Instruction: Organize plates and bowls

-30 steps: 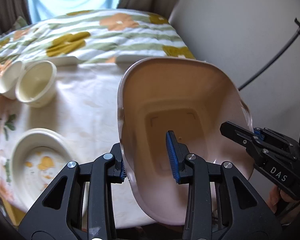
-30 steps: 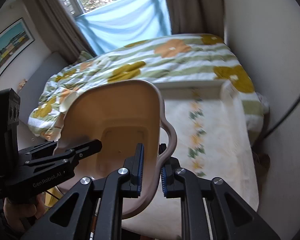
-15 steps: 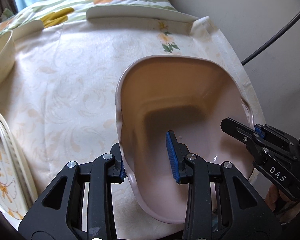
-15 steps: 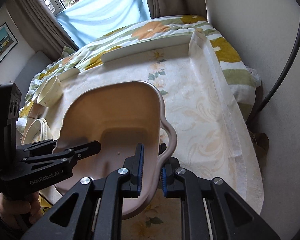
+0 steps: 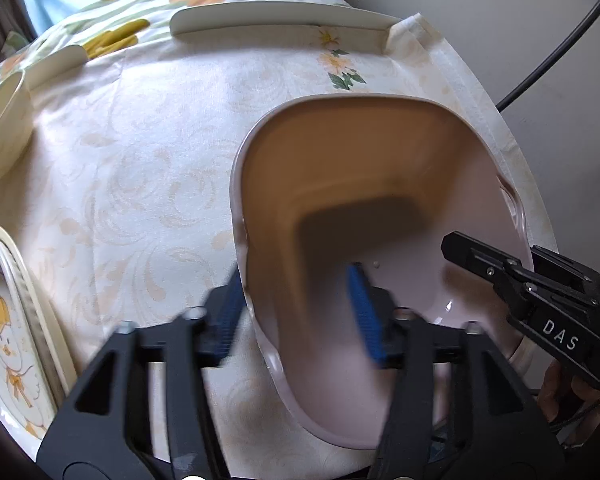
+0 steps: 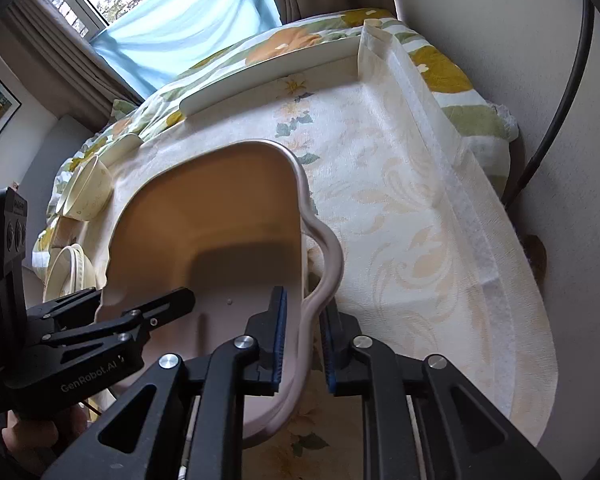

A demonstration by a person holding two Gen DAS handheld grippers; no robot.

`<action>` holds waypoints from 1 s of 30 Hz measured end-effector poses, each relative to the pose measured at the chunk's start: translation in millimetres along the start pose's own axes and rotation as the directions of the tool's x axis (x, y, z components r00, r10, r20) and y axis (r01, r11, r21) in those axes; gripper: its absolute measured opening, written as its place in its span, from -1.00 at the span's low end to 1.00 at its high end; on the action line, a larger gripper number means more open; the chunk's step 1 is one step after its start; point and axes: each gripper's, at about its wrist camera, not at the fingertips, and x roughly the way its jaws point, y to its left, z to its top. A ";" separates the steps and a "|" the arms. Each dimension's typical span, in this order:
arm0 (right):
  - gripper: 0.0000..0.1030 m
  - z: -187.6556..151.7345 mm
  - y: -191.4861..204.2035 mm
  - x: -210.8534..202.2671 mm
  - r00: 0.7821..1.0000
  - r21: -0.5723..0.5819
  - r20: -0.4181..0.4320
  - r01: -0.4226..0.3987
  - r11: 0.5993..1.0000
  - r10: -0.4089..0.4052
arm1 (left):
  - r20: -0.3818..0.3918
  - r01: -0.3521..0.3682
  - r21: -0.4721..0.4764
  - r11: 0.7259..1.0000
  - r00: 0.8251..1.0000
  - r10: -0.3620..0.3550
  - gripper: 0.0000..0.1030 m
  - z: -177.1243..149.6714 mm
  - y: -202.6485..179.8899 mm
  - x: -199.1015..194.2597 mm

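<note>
Sitting on the worktop near its right edge is a smooth pink tub, plastic, with rounded corners and a loop handle. The left claw is wide open, one blue ribbed pad on each side of the tub's left wall, not pressing it. The right claw is open too, its pads on each side of the right rim by the handle. A cream cloth with swirls covers the worktop. Left lies a plate with a duck picture. Farther left is a round cream bowl.
</note>
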 end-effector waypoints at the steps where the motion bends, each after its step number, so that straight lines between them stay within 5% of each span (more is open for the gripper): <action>1: -0.34 -0.6 0.4 0.2 1.000 0.003 0.001 0.001 1.000 -0.001 | 0.012 -0.002 0.000 1.000 1.000 0.002 0.58 0.0 0.0 -1.1; 2: -0.05 -1.3 -1.4 -0.5 1.000 0.015 0.007 0.009 1.000 -0.009 | 0.028 -0.008 -0.003 1.000 1.000 0.008 0.59 -0.4 0.7 -3.7; 3: -0.02 -1.9 -2.9 -1.4 1.000 0.028 0.009 0.000 1.000 0.000 | 0.030 -0.006 -0.005 1.000 1.000 0.006 0.60 -0.1 1.4 -4.5; 10: -0.02 -3.3 -4.6 -15.5 0.999 0.066 0.022 -0.032 0.997 0.030 | 0.025 -0.020 -0.002 1.000 0.999 0.020 0.60 -4.1 4.6 -15.6; 16: 0.00 -0.5 12.0 -59.3 0.997 0.028 0.058 -0.043 0.999 0.041 | 0.086 -0.047 0.028 0.999 0.995 0.044 0.60 -9.3 -3.1 -67.1; 19: 0.72 -2.0 25.4 -86.9 0.994 -0.007 0.097 -0.058 0.998 0.058 | 0.148 -0.076 0.021 0.997 0.986 0.072 0.60 -16.3 -5.2 -108.1; 20: 0.87 -2.6 29.7 -94.7 0.991 -0.020 0.111 -0.075 0.997 0.077 | 0.173 -0.087 0.014 0.996 0.981 0.083 0.64 -19.7 -4.3 -123.3; 25: 0.90 -2.3 56.1 -124.2 0.974 -0.107 0.142 -0.161 0.981 0.176 | 0.292 -0.193 -0.034 0.981 0.936 0.195 0.97 -35.0 5.3 -184.3; 30: 0.91 8.7 101.1 -135.0 0.960 -0.221 0.142 -0.206 0.953 0.241 | 0.361 -0.230 -0.096 0.968 0.899 0.249 0.98 -40.8 33.4 -227.1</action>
